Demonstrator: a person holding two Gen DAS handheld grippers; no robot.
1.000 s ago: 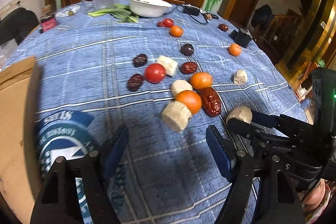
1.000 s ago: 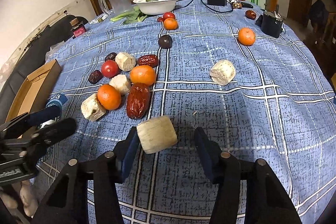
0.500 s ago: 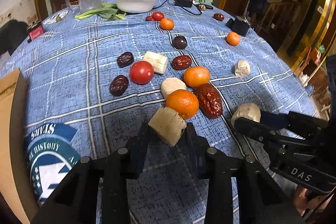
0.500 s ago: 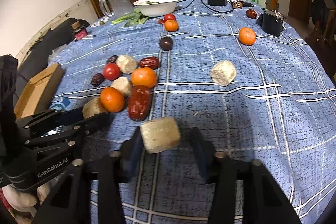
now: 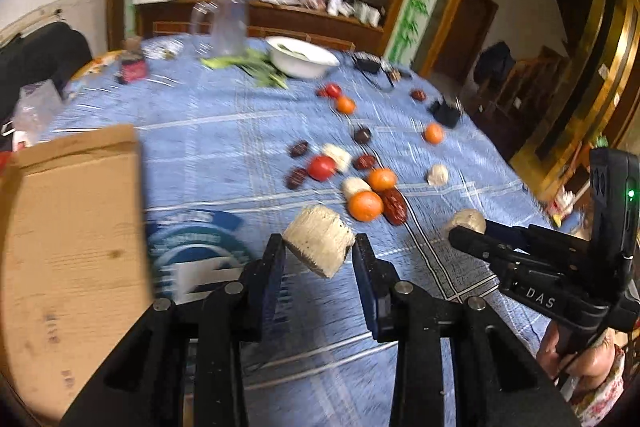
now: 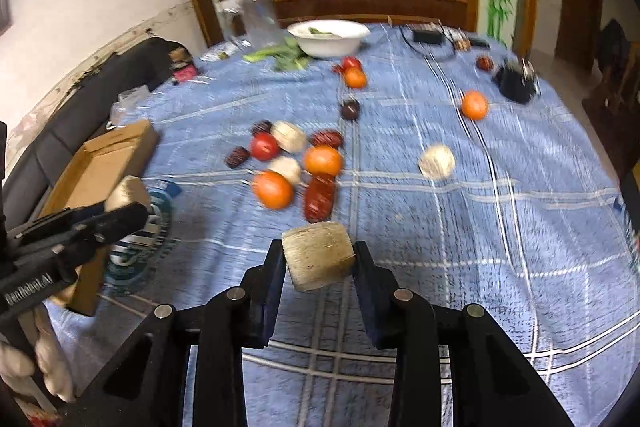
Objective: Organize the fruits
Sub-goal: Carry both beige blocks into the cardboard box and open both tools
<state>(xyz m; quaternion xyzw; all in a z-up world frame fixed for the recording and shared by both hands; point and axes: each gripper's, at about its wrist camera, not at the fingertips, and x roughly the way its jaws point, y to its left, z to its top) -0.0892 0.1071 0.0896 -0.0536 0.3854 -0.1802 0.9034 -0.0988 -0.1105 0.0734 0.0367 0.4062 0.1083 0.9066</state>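
While both grippers are lifted above the blue checked tablecloth (image 6: 460,267), a pale cut chunk is gripped in each. The left chunk (image 5: 319,246) is clamped between the narrowed jaws of the left gripper (image 5: 319,259), and it is seen just beside the cardboard box (image 5: 68,235), over the round blue-and-white printed disc (image 5: 192,247) that lies against the box. The right chunk (image 6: 318,254) is pinched between the jaws of the right gripper (image 6: 318,261), well apart from the box and nearer the middle of the cloth. Beyond the box, toward the table's middle, a loose cluster is spread out: two oranges (image 6: 273,190), a tomato (image 6: 264,147), a large red date (image 6: 319,195) and further pale chunks. Farther from the box, a lone orange (image 6: 474,105) and a lone pale chunk (image 6: 437,162) are seen. At the far edge, a white bowl (image 6: 329,37) is set beside green leaves (image 6: 286,55) and a clear pitcher (image 6: 260,21).
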